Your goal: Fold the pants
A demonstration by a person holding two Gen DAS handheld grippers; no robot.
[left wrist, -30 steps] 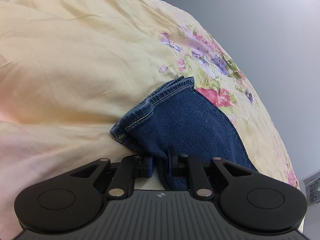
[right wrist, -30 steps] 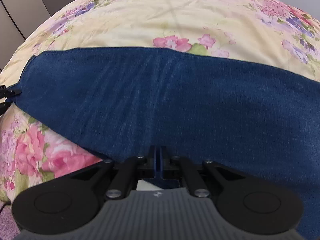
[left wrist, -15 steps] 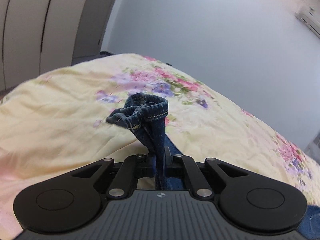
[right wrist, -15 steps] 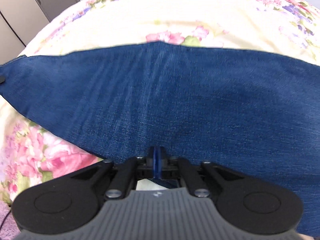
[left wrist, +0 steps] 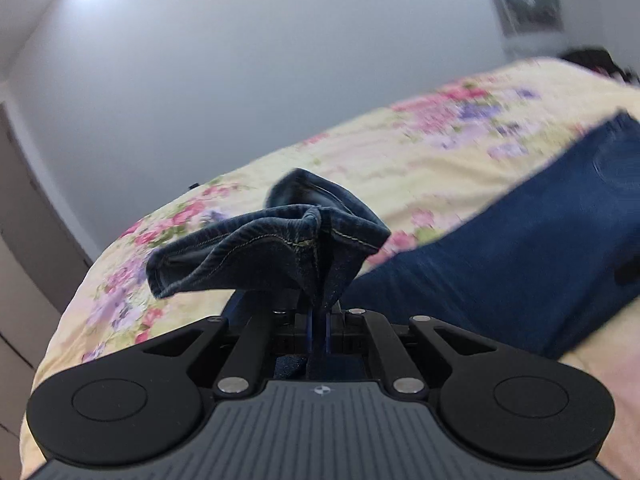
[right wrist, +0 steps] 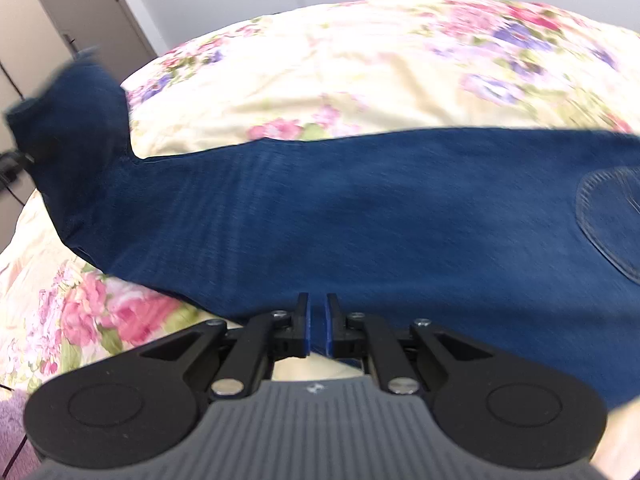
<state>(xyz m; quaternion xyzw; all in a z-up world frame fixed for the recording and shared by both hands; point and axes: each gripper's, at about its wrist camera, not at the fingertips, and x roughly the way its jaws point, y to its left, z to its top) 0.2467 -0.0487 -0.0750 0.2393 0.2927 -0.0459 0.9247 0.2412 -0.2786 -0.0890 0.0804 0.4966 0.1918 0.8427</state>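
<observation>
Jeans span mid-frame across floral bedspread. Left gripper clamped on bunched hem; right gripper clamped on near leg edge. Carry hem toward back pocket, keep edges aligned.

The right gripper sits at six o'clock, its jaws pinched on the near edge of the pants, with denim filling the narrow gap between the blue pads. The dark blue pants stretch across the middle from nine to three o'clock over a floral bedspread. At nine to ten o'clock the leg end rises off the bed, blurred. A back pocket shows at three o'clock. Beige cabinet doors stand at eleven o'clock.
</observation>
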